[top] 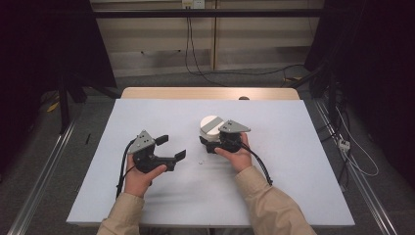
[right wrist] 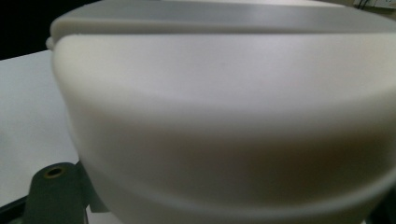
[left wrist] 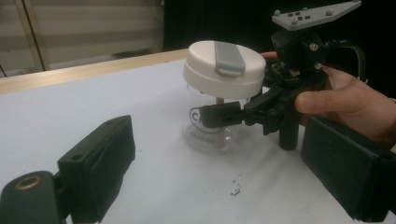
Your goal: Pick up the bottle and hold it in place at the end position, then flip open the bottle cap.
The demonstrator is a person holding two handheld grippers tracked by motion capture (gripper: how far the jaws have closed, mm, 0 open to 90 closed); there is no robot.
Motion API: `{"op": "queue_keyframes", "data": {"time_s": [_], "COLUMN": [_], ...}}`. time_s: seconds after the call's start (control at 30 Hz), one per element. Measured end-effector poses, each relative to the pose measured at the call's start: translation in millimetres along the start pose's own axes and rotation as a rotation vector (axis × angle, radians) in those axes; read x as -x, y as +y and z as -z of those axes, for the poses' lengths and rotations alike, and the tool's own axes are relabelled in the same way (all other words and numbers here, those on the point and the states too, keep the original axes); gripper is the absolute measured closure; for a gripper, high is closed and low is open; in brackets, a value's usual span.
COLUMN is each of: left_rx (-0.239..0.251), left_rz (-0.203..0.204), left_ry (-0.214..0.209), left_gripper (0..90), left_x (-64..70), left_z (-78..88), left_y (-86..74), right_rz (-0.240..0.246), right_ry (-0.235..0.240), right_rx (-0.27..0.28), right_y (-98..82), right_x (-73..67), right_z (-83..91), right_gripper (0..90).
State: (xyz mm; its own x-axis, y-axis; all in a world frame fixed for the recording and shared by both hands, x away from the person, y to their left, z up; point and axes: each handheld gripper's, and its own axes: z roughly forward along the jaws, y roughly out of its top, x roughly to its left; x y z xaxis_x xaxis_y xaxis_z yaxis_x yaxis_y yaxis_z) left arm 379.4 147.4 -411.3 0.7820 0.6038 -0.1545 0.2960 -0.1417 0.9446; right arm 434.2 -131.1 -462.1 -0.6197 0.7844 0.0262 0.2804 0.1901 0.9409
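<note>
A clear cup [left wrist: 208, 135] with a wide white lid [left wrist: 224, 70] stands upright on the white desk [top: 274, 186], a little beyond the desk's middle, and everything else is best placed from it. The lid carries a grey strap [left wrist: 229, 58] across its top. The right tongs [top: 211, 143] sit just to the near right of the cup and are clamped on it: in the left gripper view one black jaw presses flat against the clear wall below the lid, with the person's right hand [left wrist: 348, 100] wrapped round the tool behind it. In the right gripper view the lid's pale side [right wrist: 224, 126] stands close up, directly above those jaws. The left tongs [top: 171, 147] are well to the left of the cup and nearer the person, with jaws apart and nothing between them; they point across toward the cup but stay clear of it. The left hand [top: 139, 176] holds them just above the desk. A few small dark specks [left wrist: 236, 189] lie on the desk in front of the cup, between it and the left tongs.
</note>
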Motion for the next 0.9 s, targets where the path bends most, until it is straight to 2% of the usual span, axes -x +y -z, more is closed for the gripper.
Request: {"op": "queue_keyframes", "data": {"time_s": [0.4, 0.57, 0.67, 0.9], "left_rx": [-0.017, -0.029, -0.045, -0.095], "left_rz": [-0.008, -0.010, -0.037, -0.050], "left_ry": [-0.011, -0.014, -0.022, -0.006], "left_gripper": [16.4, 22.8, 36.8, 60.3], "left_x": [3.6, 5.0, 5.7, 8.9], "left_z": [-14.1, -20.6, -24.6, -34.8], "left_y": [20.1, 25.8, 29.2, 36.8], "right_rz": [-0.003, -0.005, -0.005, -0.006], "right_ry": [0.002, 0.002, 0.003, 0.003], "right_rx": [-0.007, -0.010, -0.011, -0.015], "right_y": [-0.2, -0.1, -0.1, 0.0], "right_x": [0.2, 0.4, 0.5, 0.5], "right_z": [-0.8, -1.0, -1.2, -1.4], "right_gripper": [18.8, 18.8, 18.8, 18.8]}}
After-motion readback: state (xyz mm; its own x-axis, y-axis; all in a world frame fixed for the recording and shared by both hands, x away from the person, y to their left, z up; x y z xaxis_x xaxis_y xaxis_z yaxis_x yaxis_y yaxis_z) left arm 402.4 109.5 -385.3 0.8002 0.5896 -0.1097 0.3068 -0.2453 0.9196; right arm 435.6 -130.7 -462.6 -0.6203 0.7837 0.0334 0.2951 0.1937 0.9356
